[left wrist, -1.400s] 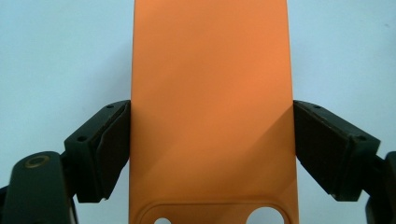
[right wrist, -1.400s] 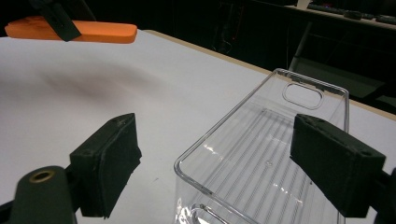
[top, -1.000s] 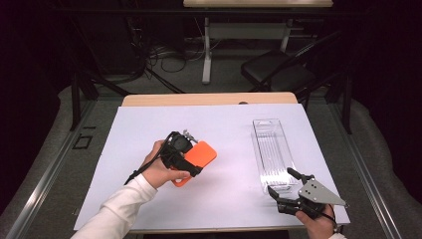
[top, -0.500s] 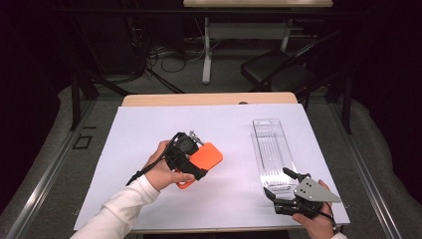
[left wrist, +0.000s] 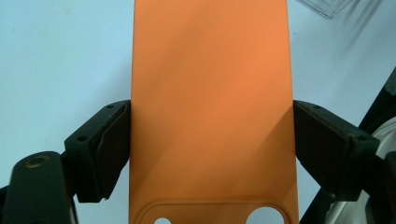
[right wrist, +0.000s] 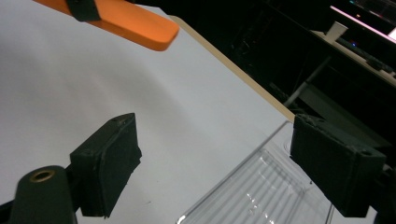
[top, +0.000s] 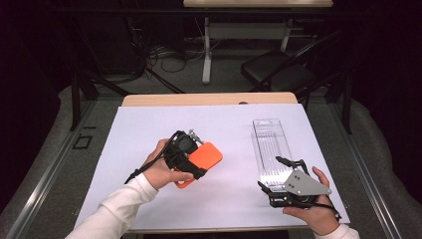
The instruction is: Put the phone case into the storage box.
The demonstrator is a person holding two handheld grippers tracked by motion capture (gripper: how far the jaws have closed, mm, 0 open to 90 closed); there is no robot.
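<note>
An orange phone case is held a little above the white sheet, left of the middle. My left gripper is shut on it: in the left gripper view the two black pads press on the long edges of the orange phone case. A clear plastic package lies lengthwise at the right. My right gripper hovers at the package's near end with its jaws wide open and nothing between them. In the right gripper view the clear plastic package lies under my right gripper, and the orange phone case shows at the top left.
A white sheet covers most of the table, with a strip of wooden tabletop bare at the far edge. Beyond the table stand a black chair and a desk leg, with cables on the floor.
My right gripper has risen and shifted a little to the left at the package's near end, its jaws still wide. My left gripper has kept the orange case nearly in place.
</note>
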